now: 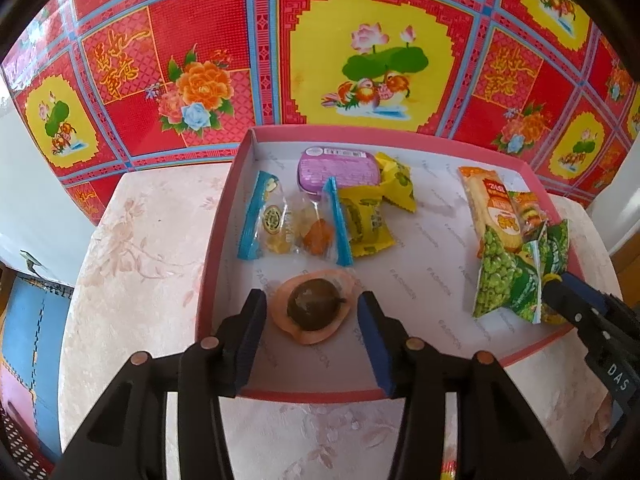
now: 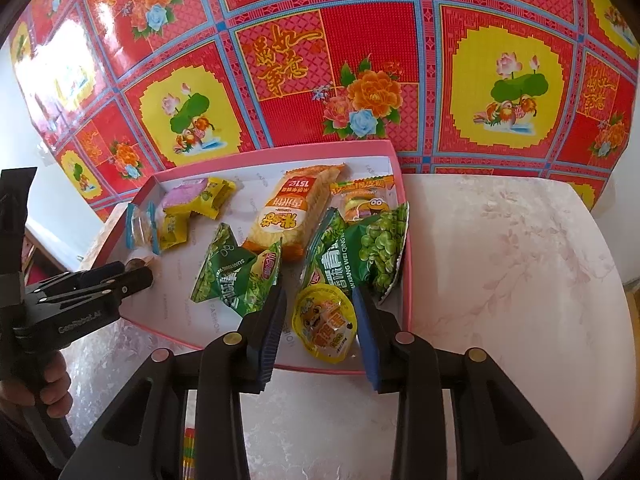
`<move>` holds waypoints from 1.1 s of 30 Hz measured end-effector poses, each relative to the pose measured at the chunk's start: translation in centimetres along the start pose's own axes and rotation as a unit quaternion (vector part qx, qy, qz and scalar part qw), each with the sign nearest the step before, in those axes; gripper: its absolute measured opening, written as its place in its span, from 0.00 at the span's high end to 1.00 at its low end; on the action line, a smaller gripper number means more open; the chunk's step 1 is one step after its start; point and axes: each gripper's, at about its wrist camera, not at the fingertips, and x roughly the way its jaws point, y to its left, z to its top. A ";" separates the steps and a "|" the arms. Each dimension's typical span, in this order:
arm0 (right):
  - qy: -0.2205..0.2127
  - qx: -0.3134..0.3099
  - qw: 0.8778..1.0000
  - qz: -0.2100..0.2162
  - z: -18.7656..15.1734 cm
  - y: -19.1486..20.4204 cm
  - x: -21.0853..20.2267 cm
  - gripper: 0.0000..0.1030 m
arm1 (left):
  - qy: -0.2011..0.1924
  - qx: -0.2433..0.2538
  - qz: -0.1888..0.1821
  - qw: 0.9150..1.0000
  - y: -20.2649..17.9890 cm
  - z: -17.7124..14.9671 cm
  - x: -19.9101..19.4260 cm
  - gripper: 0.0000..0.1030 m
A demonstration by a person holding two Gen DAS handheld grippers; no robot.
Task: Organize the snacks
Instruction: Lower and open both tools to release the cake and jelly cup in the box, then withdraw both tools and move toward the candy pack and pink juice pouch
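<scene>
Left wrist view: left tongs (image 1: 312, 316) apart around the egg pack (image 1: 312, 306), right tongs (image 2: 320, 320) apart around the jelly cup (image 2: 325, 322), both in the pink tray (image 1: 224, 216); re-closing could drag either out.

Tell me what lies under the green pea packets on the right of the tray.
The green pea packets overlap the lower ends of the orange rice cracker pack and the burger gummy pack; whatever else they cover is hidden.
</scene>
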 end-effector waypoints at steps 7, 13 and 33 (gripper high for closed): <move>-0.007 -0.017 1.000 0.010 -0.2 0.4 0.0 0.55 | -0.004 0.001 0.000 1.000 0.0 -0.3 -0.7 0.49; -0.009 -0.030 0.999 0.018 -0.3 0.8 0.1 0.46 | -0.004 0.005 0.003 1.000 -0.1 -0.5 -1.0 0.48; -0.001 -0.015 0.999 0.035 -0.4 0.6 -1.4 0.37 | -0.018 -0.004 -0.035 0.999 -0.2 -1.8 -5.1 0.48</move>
